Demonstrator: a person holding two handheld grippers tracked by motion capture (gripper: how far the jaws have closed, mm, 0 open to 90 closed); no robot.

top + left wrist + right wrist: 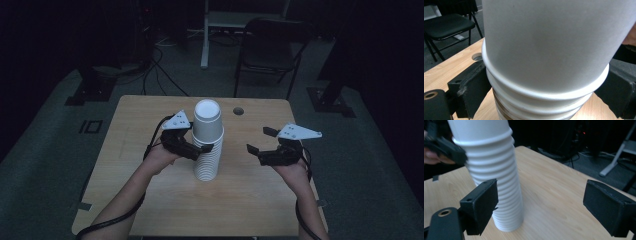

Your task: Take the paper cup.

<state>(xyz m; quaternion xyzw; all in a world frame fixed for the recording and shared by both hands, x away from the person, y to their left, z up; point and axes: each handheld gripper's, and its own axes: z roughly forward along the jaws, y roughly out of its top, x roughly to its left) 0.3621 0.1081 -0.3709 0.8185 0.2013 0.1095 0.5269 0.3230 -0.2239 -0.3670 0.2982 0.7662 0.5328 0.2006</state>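
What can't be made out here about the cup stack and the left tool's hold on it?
- Cup count: rims of the cup stack blur together in the dim high view.
- Stack top: cut off by the right gripper view's upper edge.
- Stack base: below the left gripper view's bottom edge.
- Left tool: whether its pads press the stack or merely flank it.

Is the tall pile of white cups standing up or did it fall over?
Standing up. The cup stack rests base-down on the table, leaning slightly.
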